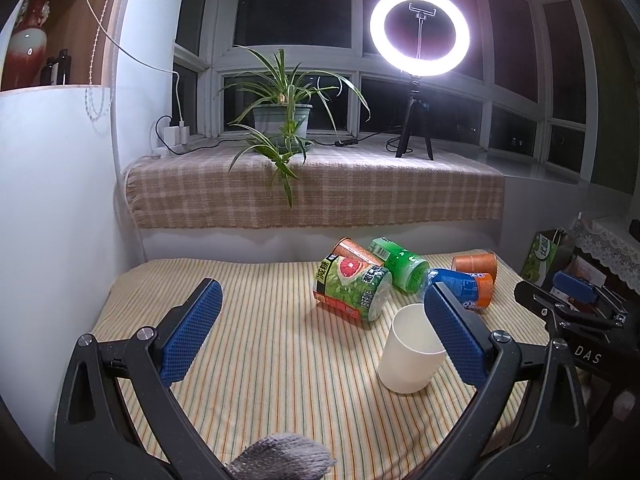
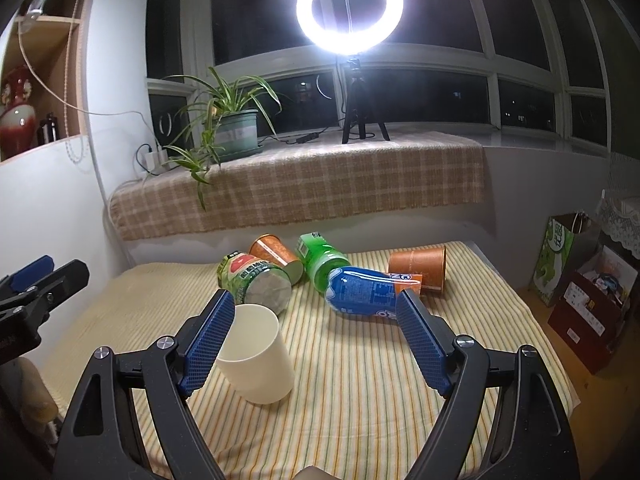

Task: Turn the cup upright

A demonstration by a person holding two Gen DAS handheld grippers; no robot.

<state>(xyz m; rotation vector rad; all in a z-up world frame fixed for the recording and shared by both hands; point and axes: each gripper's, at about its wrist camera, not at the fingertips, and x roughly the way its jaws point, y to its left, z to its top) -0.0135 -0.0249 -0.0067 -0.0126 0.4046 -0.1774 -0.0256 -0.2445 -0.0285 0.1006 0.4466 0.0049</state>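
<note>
A plain cream cup (image 1: 410,350) stands upright on the striped tablecloth, mouth up. In the left wrist view it sits just inside my left gripper's right finger. My left gripper (image 1: 320,314) is open and empty, above the cloth. In the right wrist view the cup (image 2: 258,354) stands beside my right gripper's left finger, partly behind it. My right gripper (image 2: 314,322) is open and empty. The right gripper also shows at the right edge of the left wrist view (image 1: 576,304).
Behind the cup lie a grapefruit-label can (image 1: 354,288), a green bottle (image 1: 400,266), a blue and orange bottle (image 1: 464,286) and an orange paper cup (image 1: 476,264). A potted plant (image 1: 282,118) and ring light (image 1: 419,32) stand on the windowsill. Boxes (image 2: 592,316) sit right of the table.
</note>
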